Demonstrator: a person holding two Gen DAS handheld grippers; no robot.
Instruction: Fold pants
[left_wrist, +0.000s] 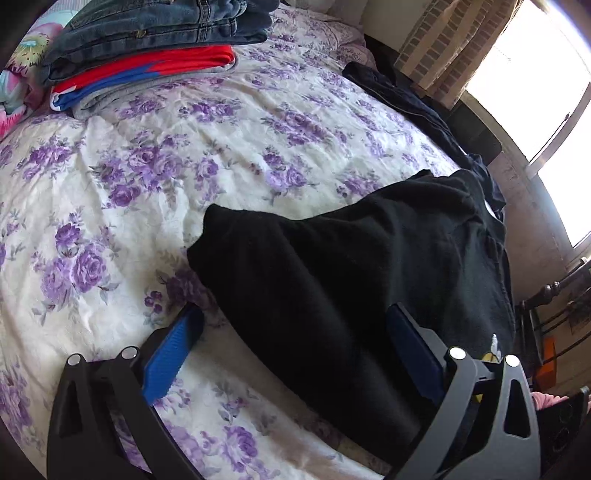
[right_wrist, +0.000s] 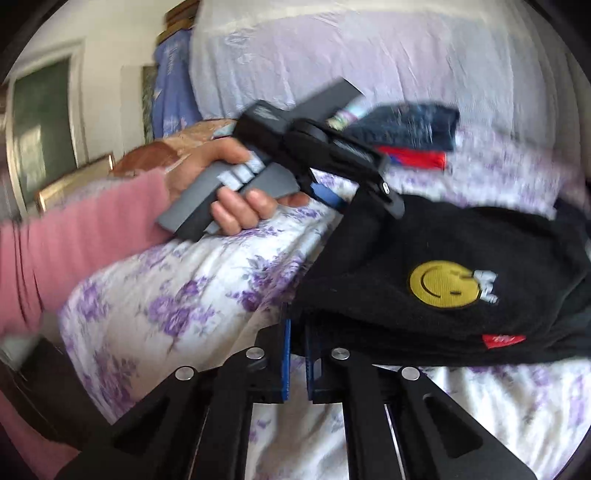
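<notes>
Black fleece pants (left_wrist: 351, 258) lie crumpled on the floral bedsheet (left_wrist: 147, 184). My left gripper (left_wrist: 295, 310) is open wide over them, one blue pad (left_wrist: 173, 354) on the sheet to their left and the other pad (left_wrist: 413, 350) over the cloth. In the right wrist view the same pants (right_wrist: 461, 240) show a yellow smiley patch (right_wrist: 443, 284) and a red tag (right_wrist: 504, 340). My right gripper (right_wrist: 297, 325) is shut, its blue pads pinching the near edge of the pants. A hand in a pink sleeve (right_wrist: 74, 236) holds the left gripper (right_wrist: 358, 199) at the far edge of the pants.
A stack of folded clothes (left_wrist: 147, 37), jeans over a red and blue piece, sits at the back left of the bed. Another dark garment (left_wrist: 406, 99) lies along the bed's right edge below a bright window (left_wrist: 535, 92). Pale bedding (right_wrist: 369, 55) rises behind.
</notes>
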